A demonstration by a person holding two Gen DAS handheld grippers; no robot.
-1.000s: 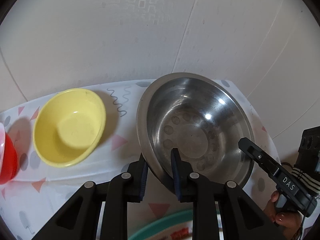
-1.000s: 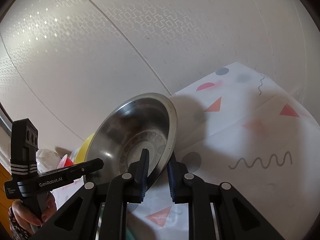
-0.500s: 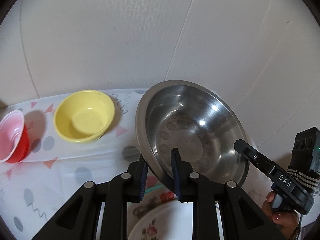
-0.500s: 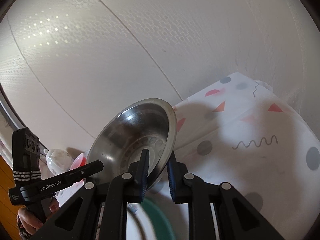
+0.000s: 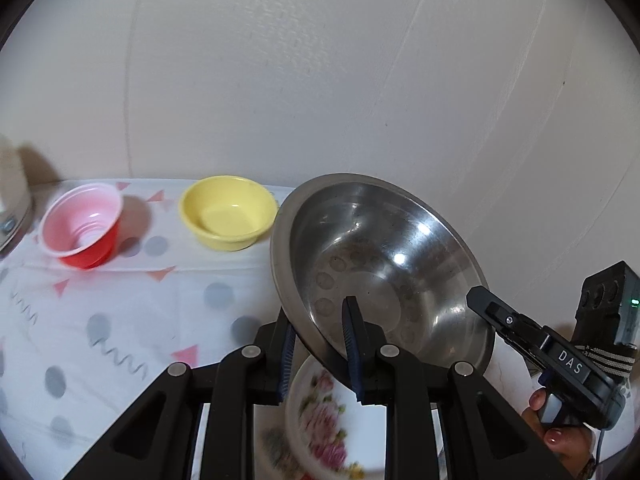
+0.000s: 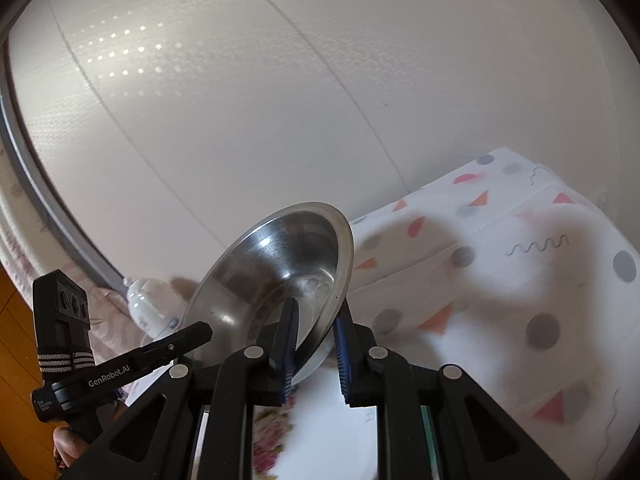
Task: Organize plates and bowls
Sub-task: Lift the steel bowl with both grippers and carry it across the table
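both grippers clamp the rim of one steel bowl point(image 5: 384, 276) and hold it tilted in the air above the patterned tablecloth point(image 5: 120, 320). the left gripper point(image 5: 320, 344) pinches the bowl's near edge, one blue pad inside and one outside; the right gripper point(image 6: 316, 344) bites the wall the same way on the opposite side, jaws narrow around the thin metal. directly beneath the bowl sits a white plate with pink flowers point(image 5: 324, 420) — blurred in both views. farther back on the cloth, near the pale wall, a yellow bowl point(image 5: 228, 212) stands just beside a red cup with a pale inside point(image 5: 82, 232), both well apart from the lifted bowl. a hand point(image 5: 560, 436) grips the right tool's handle at the lower right of the left view.
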